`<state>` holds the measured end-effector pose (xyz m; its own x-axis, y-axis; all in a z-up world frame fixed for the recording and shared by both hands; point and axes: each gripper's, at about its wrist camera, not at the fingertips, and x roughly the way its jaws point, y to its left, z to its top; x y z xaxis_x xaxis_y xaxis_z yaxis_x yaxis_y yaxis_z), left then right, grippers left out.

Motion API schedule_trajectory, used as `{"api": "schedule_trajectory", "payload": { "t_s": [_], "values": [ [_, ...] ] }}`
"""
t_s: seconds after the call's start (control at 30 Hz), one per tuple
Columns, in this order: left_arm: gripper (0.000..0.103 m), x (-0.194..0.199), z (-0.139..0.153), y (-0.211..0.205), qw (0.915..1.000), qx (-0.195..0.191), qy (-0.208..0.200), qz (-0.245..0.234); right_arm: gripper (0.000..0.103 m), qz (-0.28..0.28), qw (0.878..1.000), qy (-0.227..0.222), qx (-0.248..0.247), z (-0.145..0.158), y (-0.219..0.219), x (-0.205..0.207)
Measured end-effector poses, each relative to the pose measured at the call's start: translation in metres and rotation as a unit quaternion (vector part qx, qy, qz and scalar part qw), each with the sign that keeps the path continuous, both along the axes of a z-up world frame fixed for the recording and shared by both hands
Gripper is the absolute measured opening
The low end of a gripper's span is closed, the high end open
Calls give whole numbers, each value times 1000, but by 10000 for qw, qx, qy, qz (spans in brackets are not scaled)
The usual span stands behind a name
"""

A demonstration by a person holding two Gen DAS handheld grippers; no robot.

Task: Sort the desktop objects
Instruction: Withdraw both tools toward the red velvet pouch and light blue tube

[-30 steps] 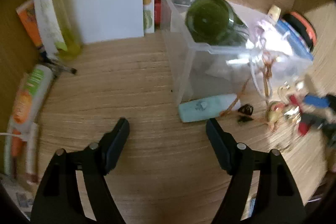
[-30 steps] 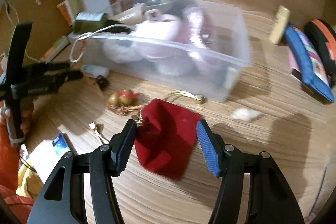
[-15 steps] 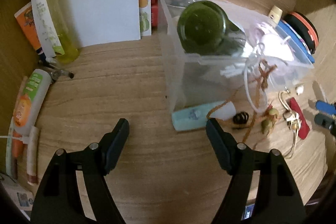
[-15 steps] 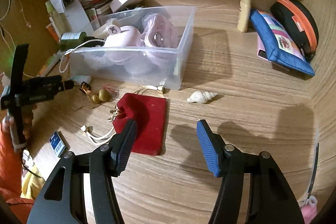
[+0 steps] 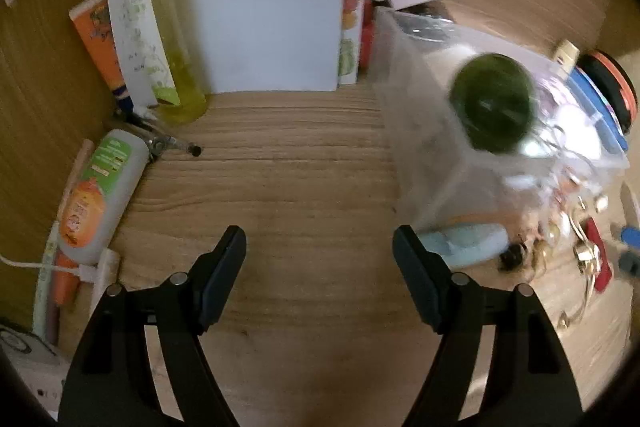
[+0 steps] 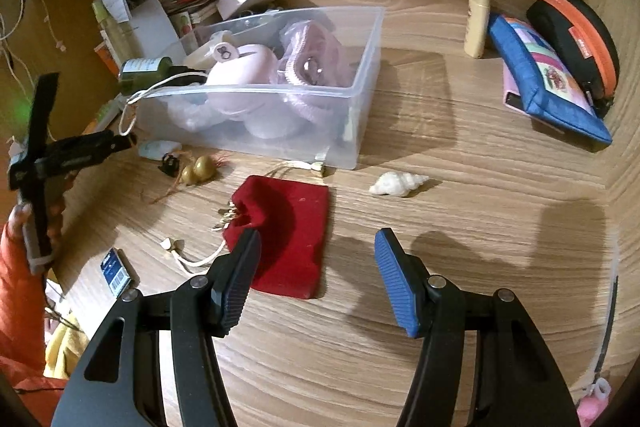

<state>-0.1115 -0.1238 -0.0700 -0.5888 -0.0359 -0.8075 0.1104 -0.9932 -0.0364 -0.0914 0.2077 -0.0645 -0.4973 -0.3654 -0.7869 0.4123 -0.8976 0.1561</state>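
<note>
Red pouch: flat on desk, long axis running from the right gripper toward the bin, gathered mouth far-left. Bin just beyond; shell to its right. Bare desk right of pouch. Right jaws part-open, empty. Left gripper: jaws wide, empty, over bare desk.

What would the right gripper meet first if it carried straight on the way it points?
Probably bare wooden desk: the right gripper is open, with the red pouch beside its left finger and the seashell farther ahead.
</note>
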Motion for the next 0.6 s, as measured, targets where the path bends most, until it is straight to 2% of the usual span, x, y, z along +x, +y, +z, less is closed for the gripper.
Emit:
{"api": "schedule_trajectory", "payload": {
  "t_s": [0.07, 0.17, 0.23, 0.3, 0.5, 0.6],
  "values": [
    [75, -3, -3, 2, 9999, 42, -74, -66, 56, 48, 10000, 13, 3, 0, -3, 2],
    [75, 2, -5, 13, 9993, -354, -40, -89, 56, 81, 9999, 45, 67, 1, -4, 5],
    [77, 8, -8, 16, 9994, -125, -110, -292, 56, 76, 9999, 38, 78, 1, -4, 5],
    [78, 14, -8, 23, 9989, -202, -103, -411, 56, 72, 10000, 16, 53, 1, -4, 2],
    [78, 39, -3, 63, 9926, -265, -28, -1186, 56, 109, 9999, -67, -97, 0, -6, -1],
    [78, 39, 0, 64, 9912, -223, -2, -1305, 56, 141, 9999, -55, -55, -1, -8, 0]
  ]
}}
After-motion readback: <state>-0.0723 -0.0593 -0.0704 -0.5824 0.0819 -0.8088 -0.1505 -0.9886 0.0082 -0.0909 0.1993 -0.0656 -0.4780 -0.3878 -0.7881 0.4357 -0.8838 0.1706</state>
